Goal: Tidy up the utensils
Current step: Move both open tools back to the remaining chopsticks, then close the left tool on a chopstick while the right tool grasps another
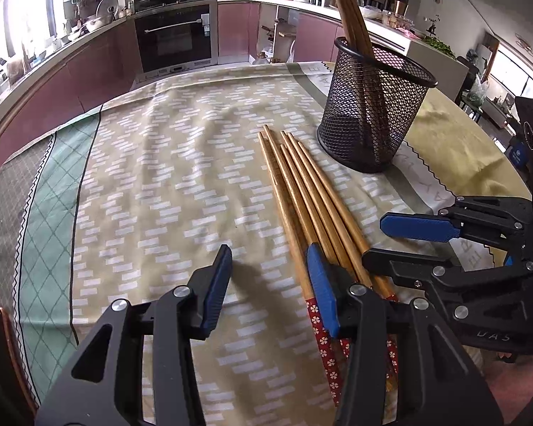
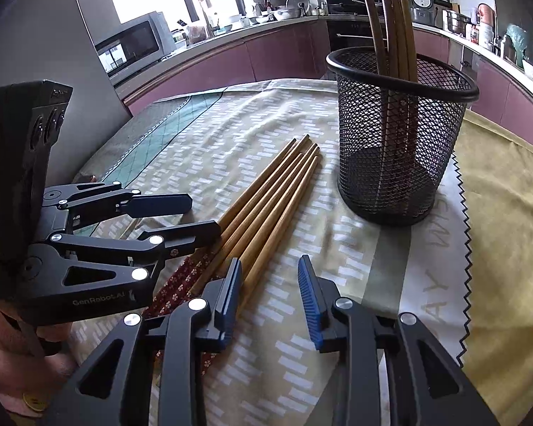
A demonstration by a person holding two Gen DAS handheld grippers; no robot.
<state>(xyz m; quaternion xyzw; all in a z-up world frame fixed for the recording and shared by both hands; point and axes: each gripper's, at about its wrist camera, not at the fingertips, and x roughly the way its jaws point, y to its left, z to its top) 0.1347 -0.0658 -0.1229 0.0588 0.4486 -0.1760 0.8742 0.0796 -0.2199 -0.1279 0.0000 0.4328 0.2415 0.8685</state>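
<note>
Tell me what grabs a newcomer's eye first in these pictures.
A bundle of wooden chopsticks lies on the patterned tablecloth, just in front of both grippers. Behind them stands a black mesh holder with several chopsticks already upright inside.

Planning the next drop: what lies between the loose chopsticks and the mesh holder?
Only bare patterned tablecloth separates the chopsticks from the mesh holder, clearest in the right wrist view.

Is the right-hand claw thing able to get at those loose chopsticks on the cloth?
Probably yes. The right gripper is open just beside the chopsticks, and nothing lies between them; the left gripper crowds their patterned ends.
</note>
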